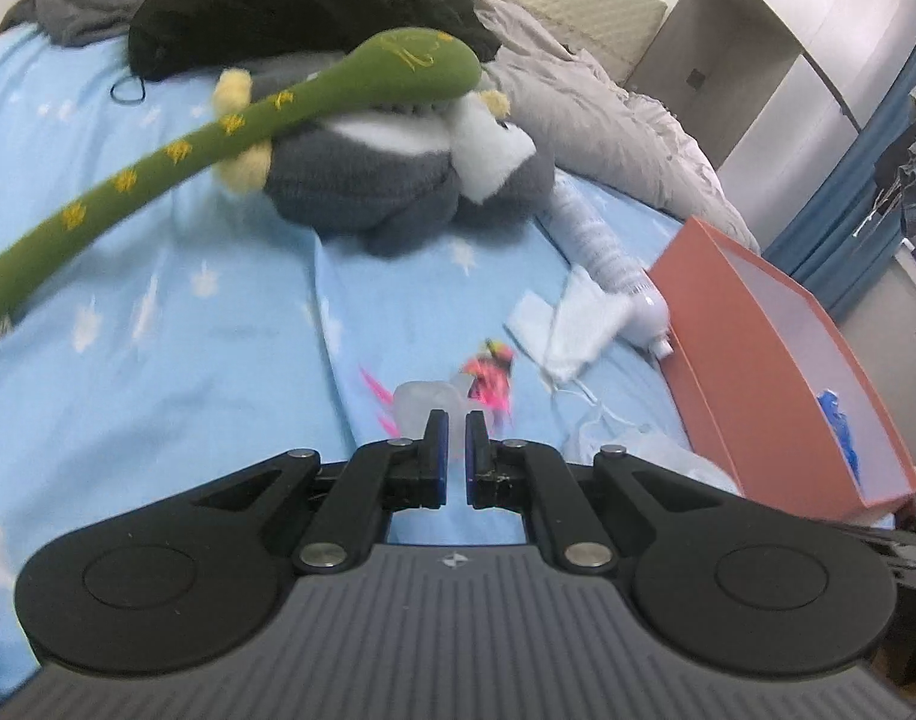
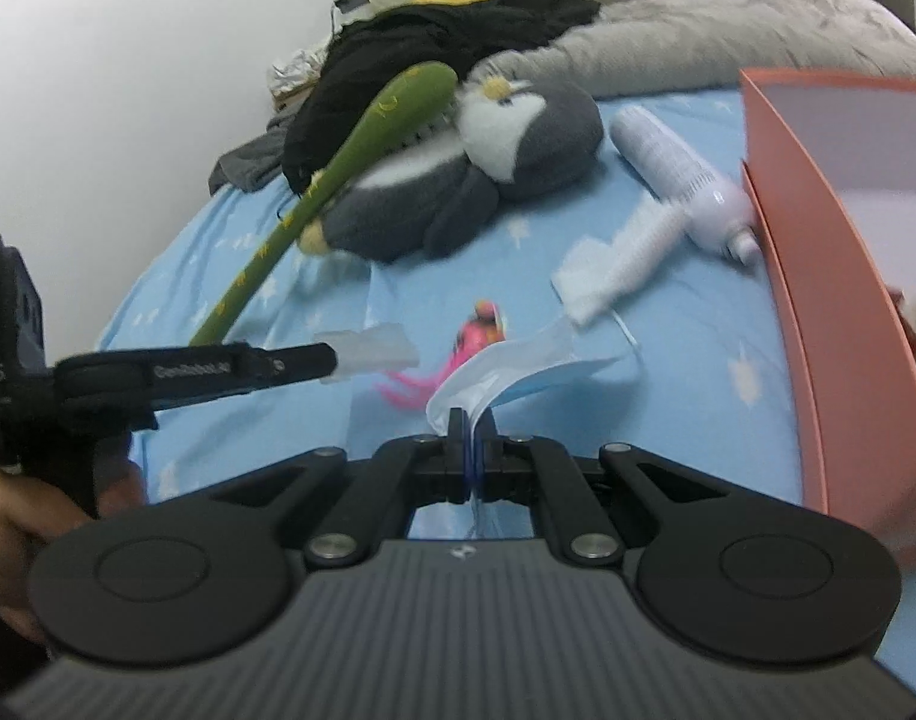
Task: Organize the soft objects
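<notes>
Crowding right edge: orange box (image 2: pixel 818 276); blue sheet (image 1: pixel 188 372) (centre) bare.

One penguin plush (image 1: pixel 392 180), one green snake (image 1: pixel 158 162) (long), one orange box (image 1: pixel 776 360).

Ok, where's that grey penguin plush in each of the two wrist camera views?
Left wrist view: grey penguin plush sits upper centre on the blue sheet, under the green plush snake.
Right wrist view: penguin upper centre, right of the snake's head.
Shared landmark: orange box, at the right edge in both.
</notes>
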### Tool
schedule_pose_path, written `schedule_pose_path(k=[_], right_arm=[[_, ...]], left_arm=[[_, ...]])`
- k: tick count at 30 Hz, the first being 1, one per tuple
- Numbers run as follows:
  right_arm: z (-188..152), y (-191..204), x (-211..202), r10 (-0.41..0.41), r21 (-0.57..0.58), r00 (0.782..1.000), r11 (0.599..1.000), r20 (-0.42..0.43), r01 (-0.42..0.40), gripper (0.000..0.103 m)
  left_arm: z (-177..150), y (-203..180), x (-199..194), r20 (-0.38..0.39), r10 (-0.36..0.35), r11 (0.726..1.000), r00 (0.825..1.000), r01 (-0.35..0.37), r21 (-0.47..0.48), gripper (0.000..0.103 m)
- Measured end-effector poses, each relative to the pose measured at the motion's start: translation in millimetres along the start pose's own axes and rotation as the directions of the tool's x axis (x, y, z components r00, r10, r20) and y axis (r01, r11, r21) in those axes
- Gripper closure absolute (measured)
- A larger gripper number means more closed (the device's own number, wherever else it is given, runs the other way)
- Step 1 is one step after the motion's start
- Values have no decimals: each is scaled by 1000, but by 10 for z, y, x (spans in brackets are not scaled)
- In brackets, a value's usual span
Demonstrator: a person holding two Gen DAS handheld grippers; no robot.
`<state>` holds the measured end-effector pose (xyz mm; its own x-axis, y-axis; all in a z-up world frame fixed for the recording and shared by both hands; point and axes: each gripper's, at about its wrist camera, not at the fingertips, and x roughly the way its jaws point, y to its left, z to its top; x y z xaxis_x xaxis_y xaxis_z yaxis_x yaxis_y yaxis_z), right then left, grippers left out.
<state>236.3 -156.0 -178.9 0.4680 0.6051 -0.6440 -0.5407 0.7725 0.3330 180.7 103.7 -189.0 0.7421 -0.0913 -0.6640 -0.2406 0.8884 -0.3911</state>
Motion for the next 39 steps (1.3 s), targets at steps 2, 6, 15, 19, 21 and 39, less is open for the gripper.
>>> schedule_pose_path(k=[2,6,15,19,21,39], right_arm=[[-84,-25,-51,-10,15,1000,1000,-20,10,98],[-239,-102,-159,-34,64,998,997,-57,37,98],[-473,-382,-377,-169,102,983,979,-71,176,96],[-510,-491,-394,-206,157,976,964,-64,214,92],[-508,-492,-392,-222,158,973,960,-63,230,80],[-477,-288,-182,-257,14,966,966,16,257,57]], left_arm=[[-88,-16,-54,-12,-4,1000,1000,4,-21,97],[-266,-71,-30,-83,-58,996,995,52,-71,97],[-471,-198,76,-193,-41,999,980,44,14,94],[-483,-215,55,-241,-10,998,970,26,63,59],[-479,-246,-8,-222,9,993,975,18,118,50],[-527,-569,325,-163,120,894,979,-36,446,50]])
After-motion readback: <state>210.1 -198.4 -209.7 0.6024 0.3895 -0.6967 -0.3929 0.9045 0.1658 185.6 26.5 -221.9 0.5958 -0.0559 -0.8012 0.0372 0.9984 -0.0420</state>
